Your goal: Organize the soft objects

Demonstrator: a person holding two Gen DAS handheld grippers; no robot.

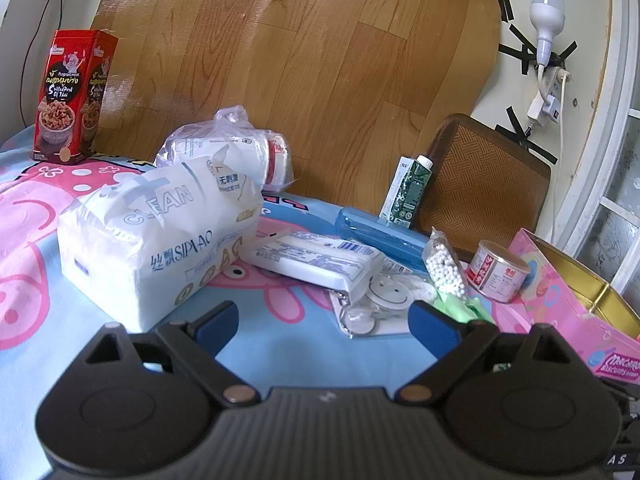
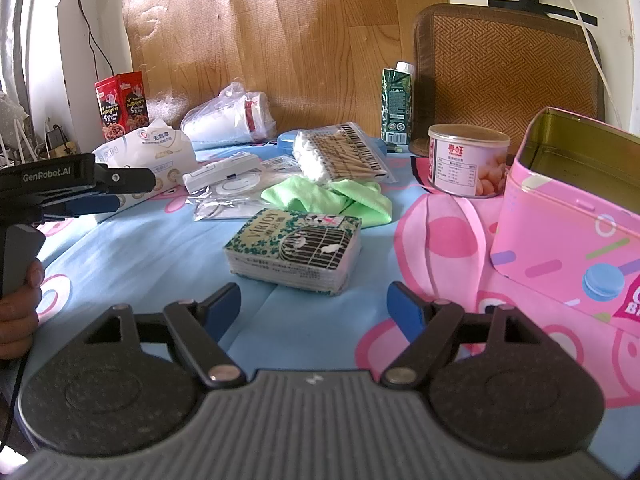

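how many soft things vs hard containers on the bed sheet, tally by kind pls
Tissue packs: 2, the big white pack and the small green pocket pack
Green cloths: 1
Cotton swab bags: 1
Tins and cans: 2, pink tin, round can
Cartons and boxes: 2, green carton, red box
Total: 8

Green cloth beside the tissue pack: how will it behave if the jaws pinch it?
The green cloth lies crumpled in loose folds, so it will likely sag and drape rather than hold shape. It looks thin, so probably light. An edge tucks under the cotton swab bag, so lifting may drag that along.
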